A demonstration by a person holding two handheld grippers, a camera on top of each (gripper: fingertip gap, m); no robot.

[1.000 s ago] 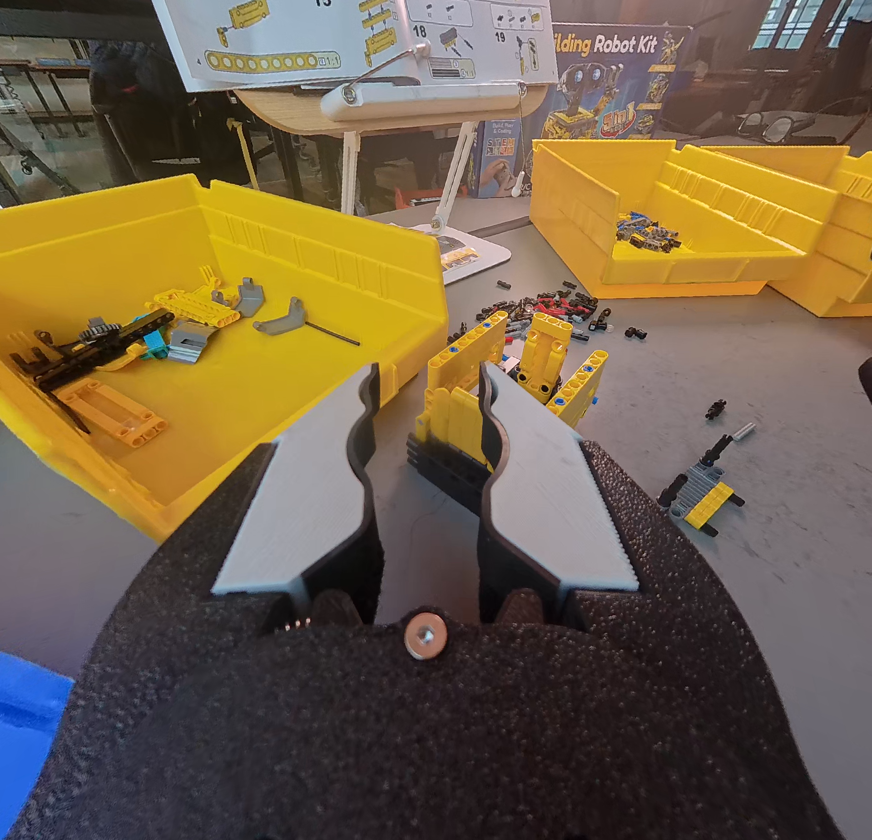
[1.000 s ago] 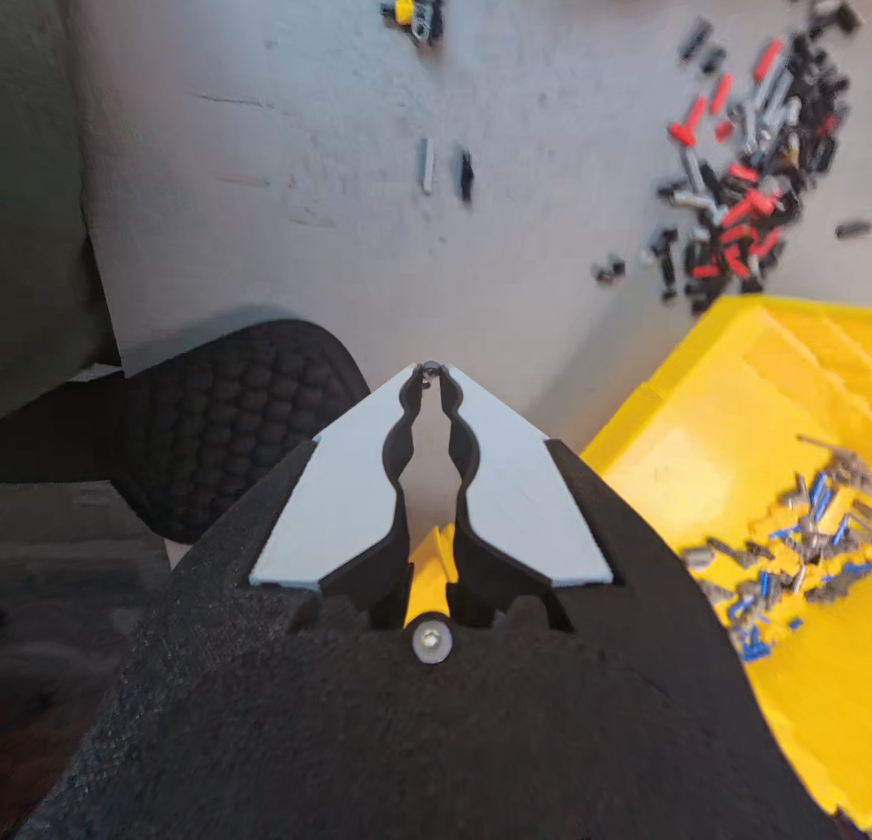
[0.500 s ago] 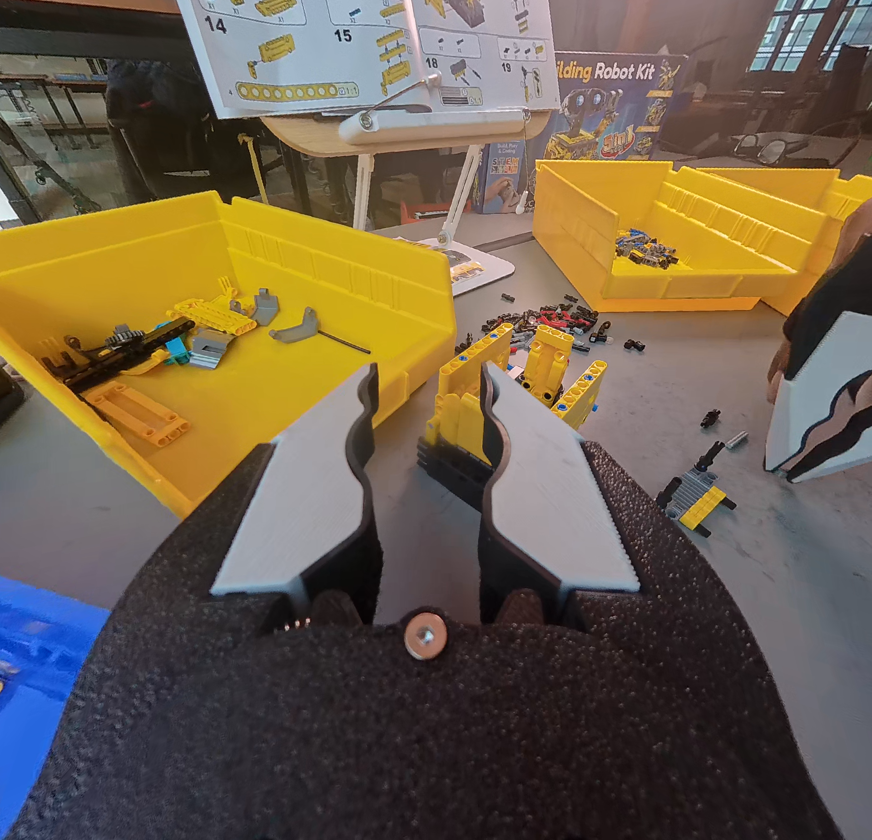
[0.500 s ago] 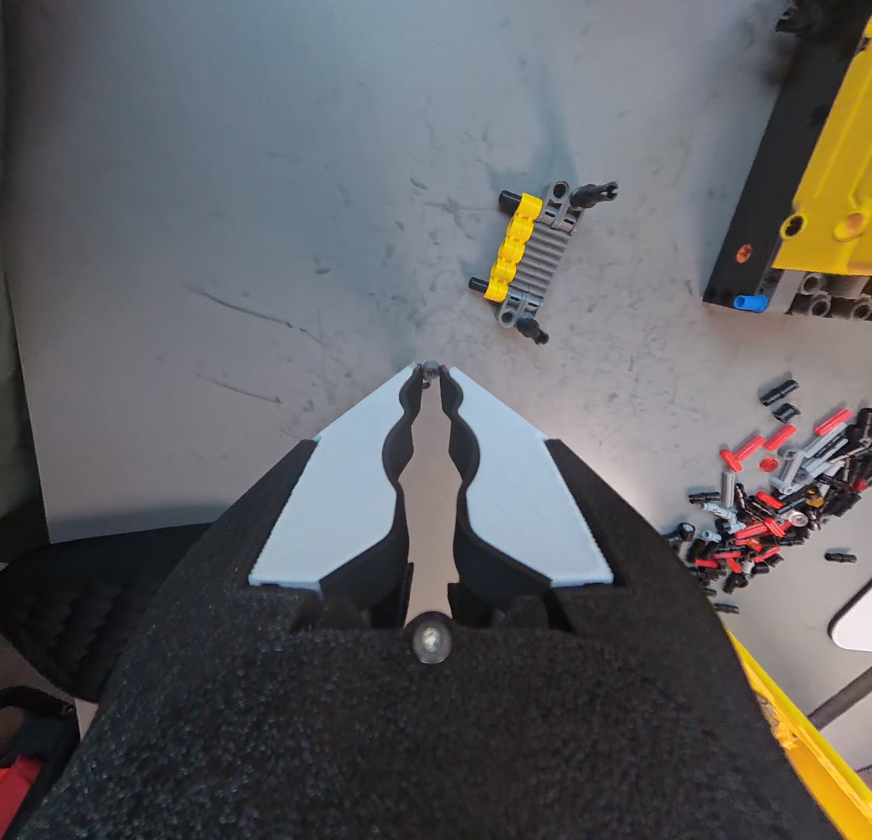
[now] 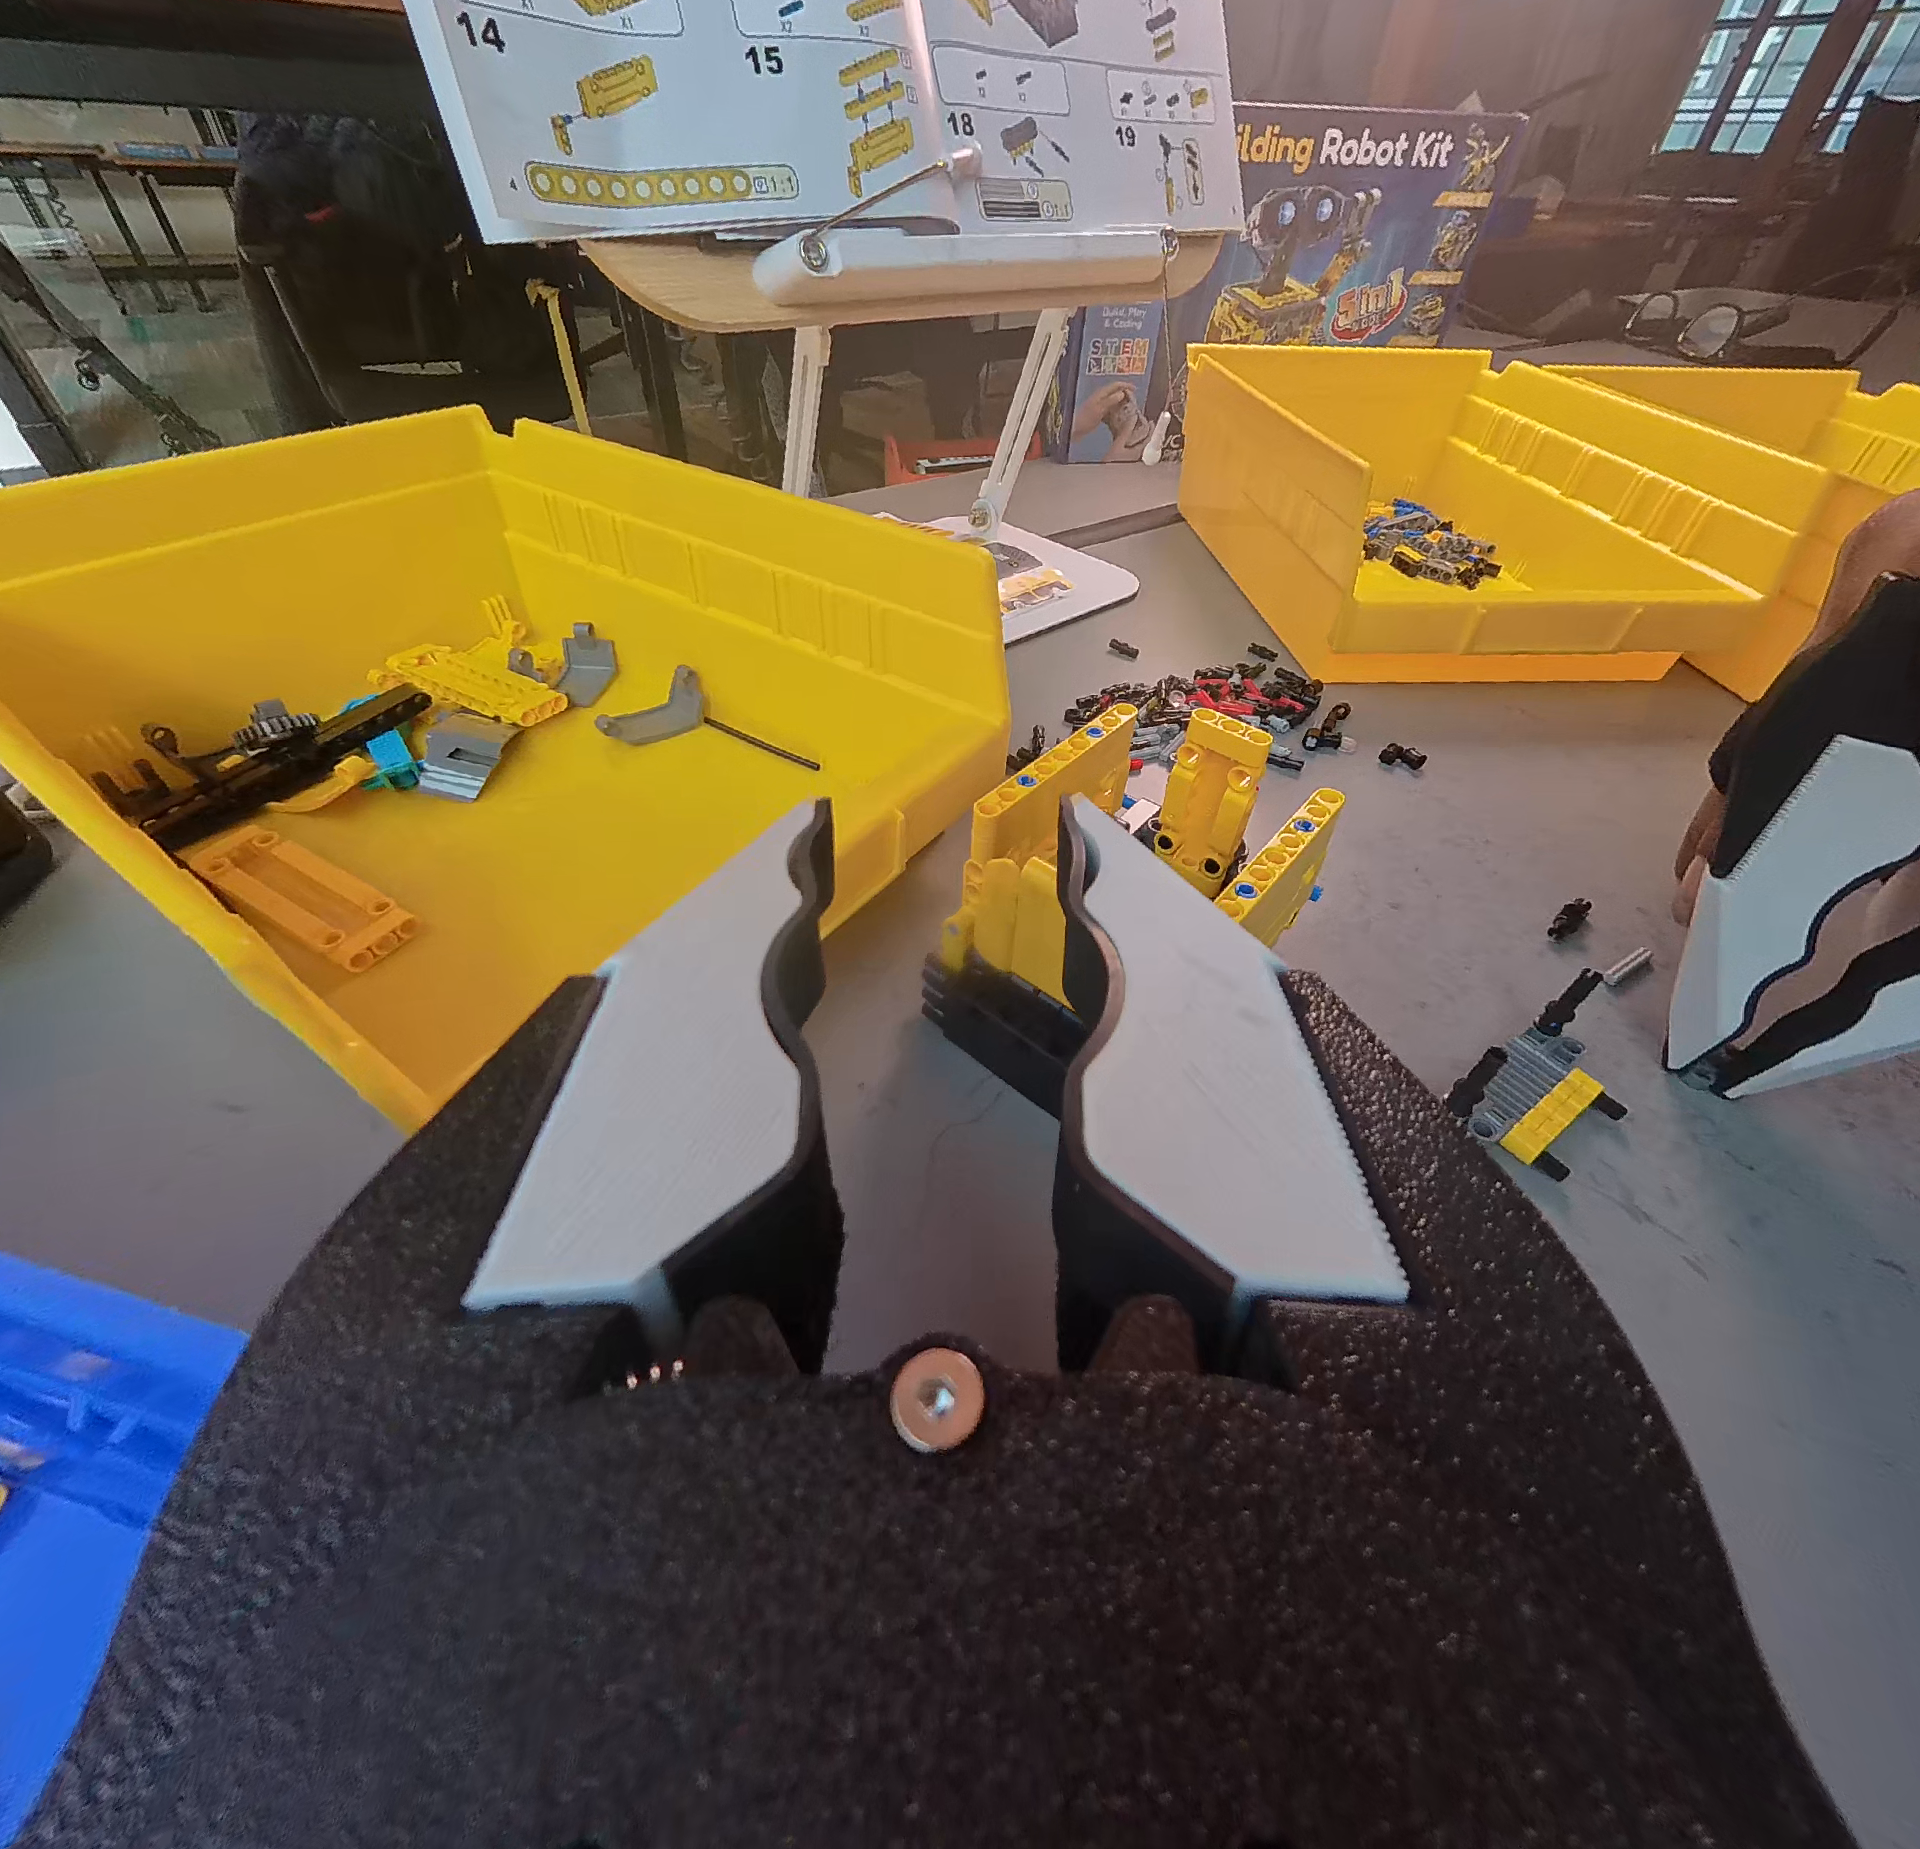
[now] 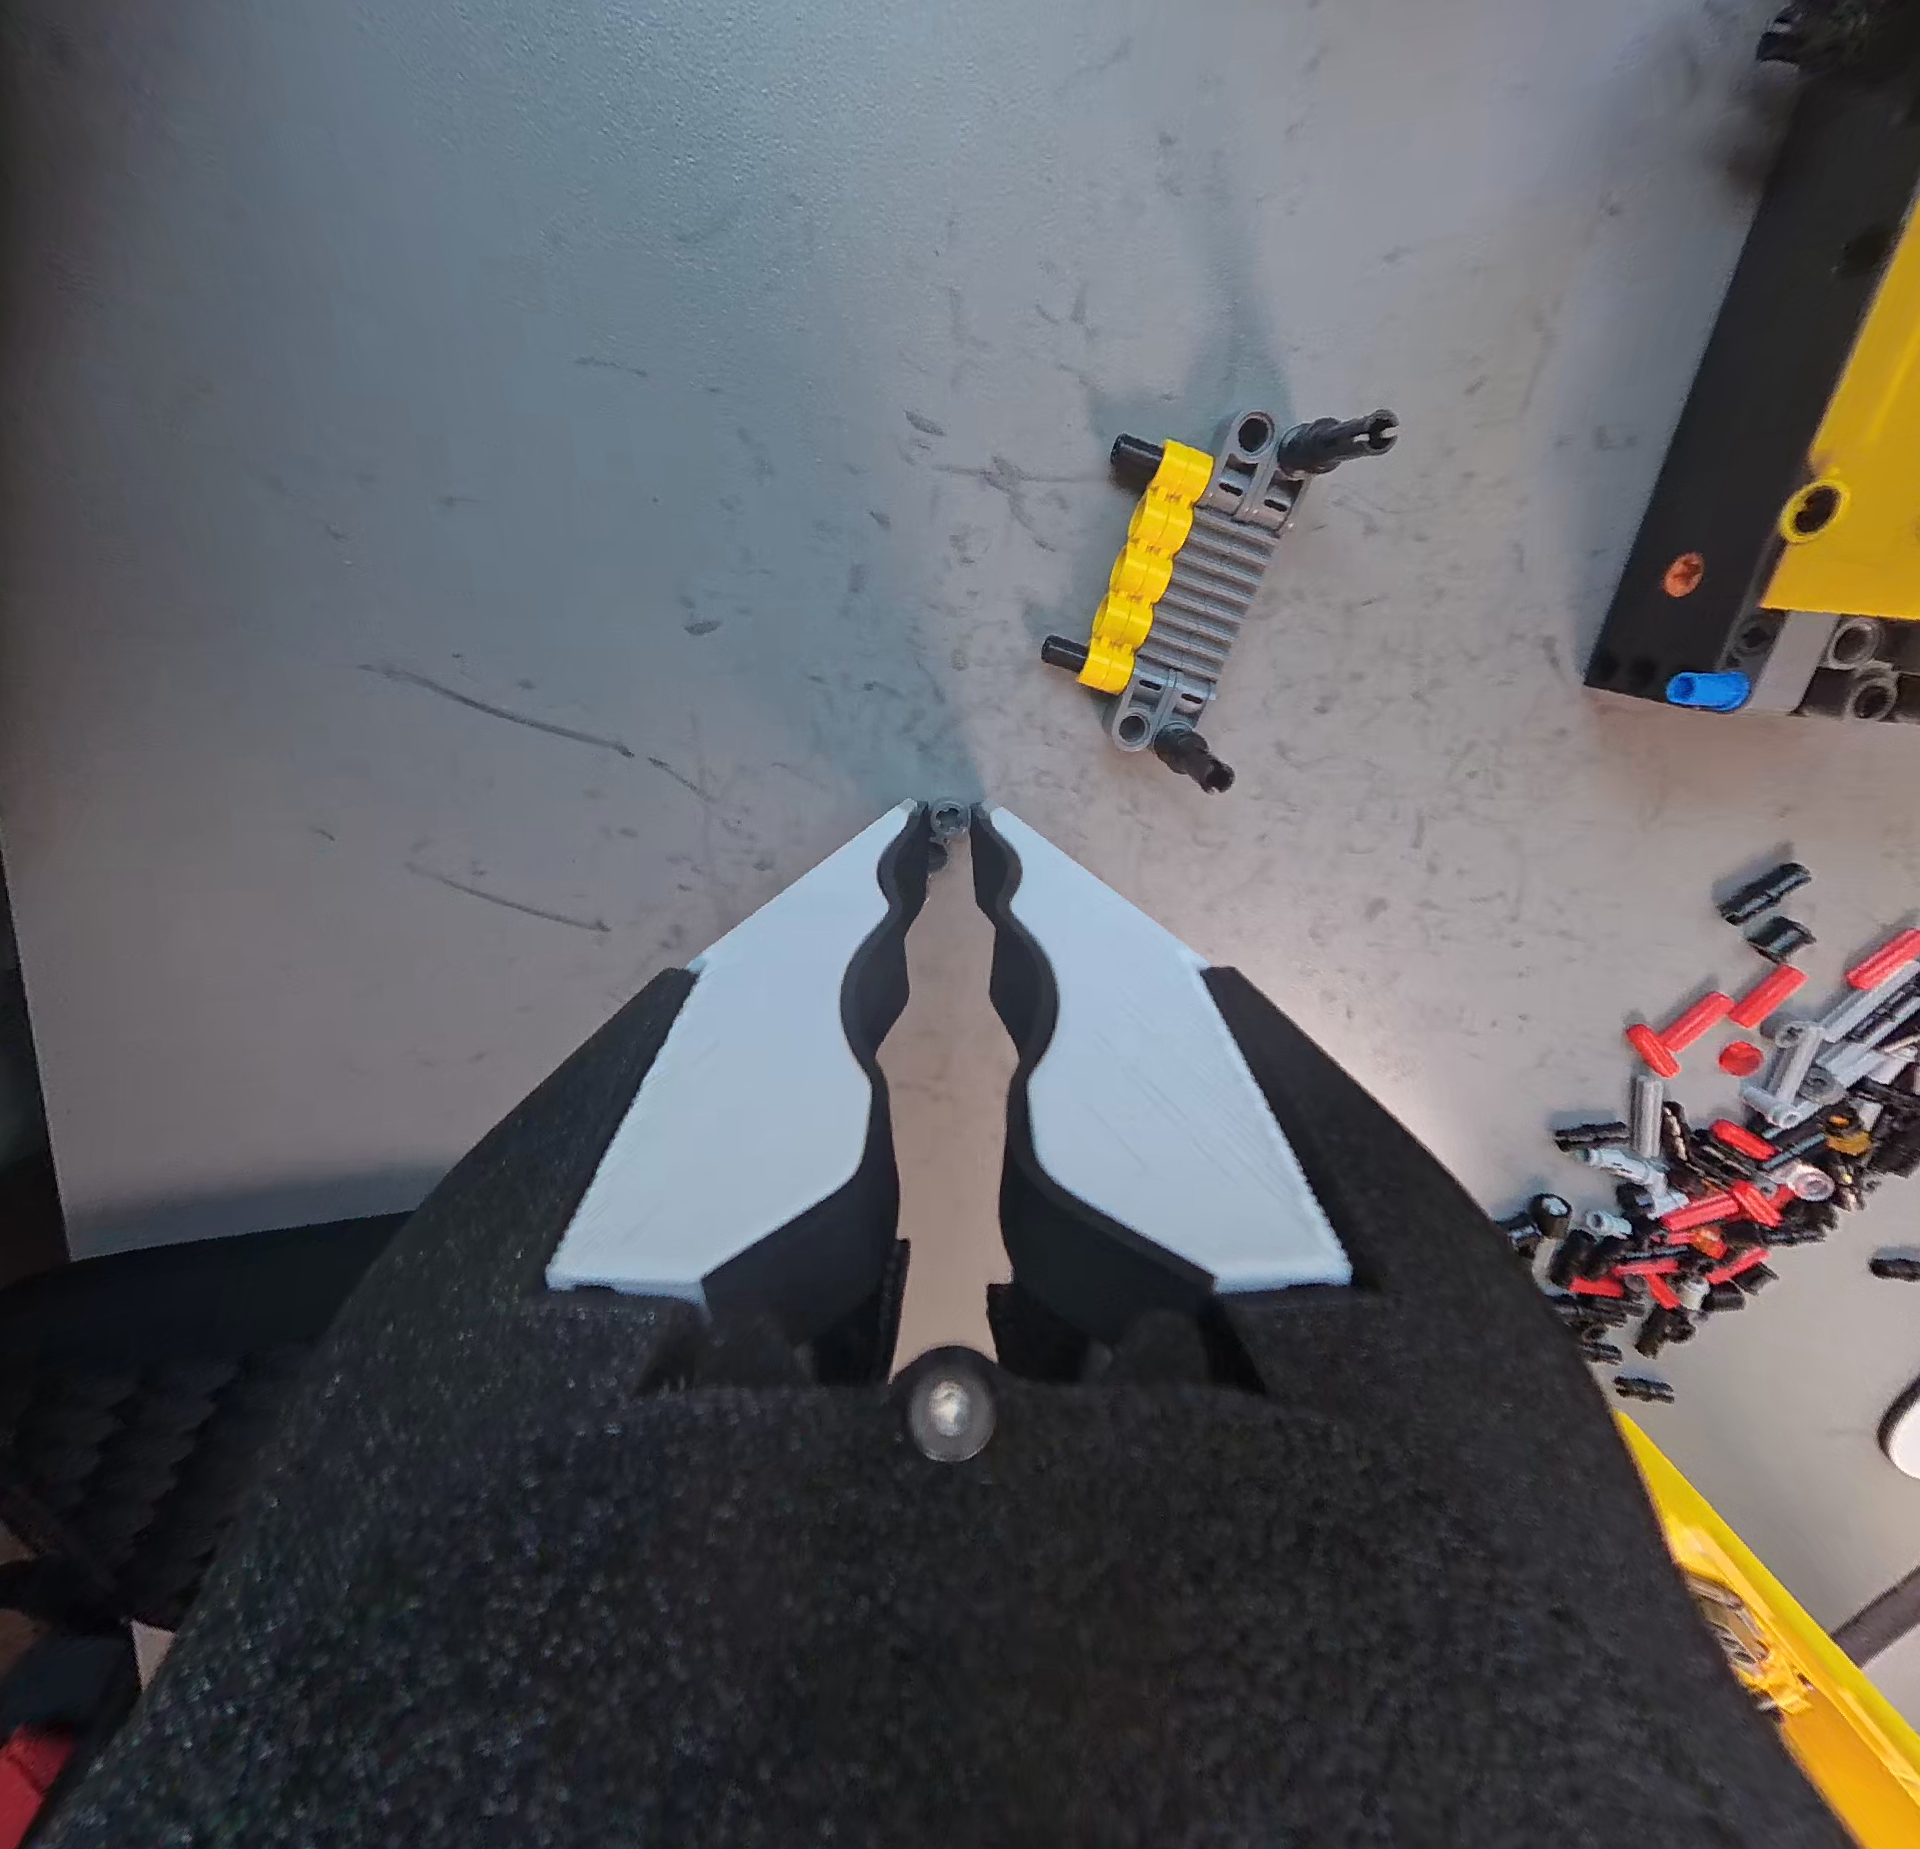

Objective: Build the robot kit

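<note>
Matt desk, glossy plastic, grainy foam

The grey desk (image 6: 520, 397) is matt, scuffed and scratched; the yellow bins (image 5: 727, 594) are smooth, glossy plastic, as are the small yellow-and-grey ribbed assembly (image 6: 1195, 584) and the loose pins (image 6: 1745, 1155) (red, black, grey). Both grippers' fingers (image 5: 665, 1103) show pale printed plastic with fine layer lines and black rubbery inner faces, set in coarse black foam with a shiny metal screw (image 5: 938, 1400). The instruction sheet (image 5: 727, 85) is smooth paper.
</note>
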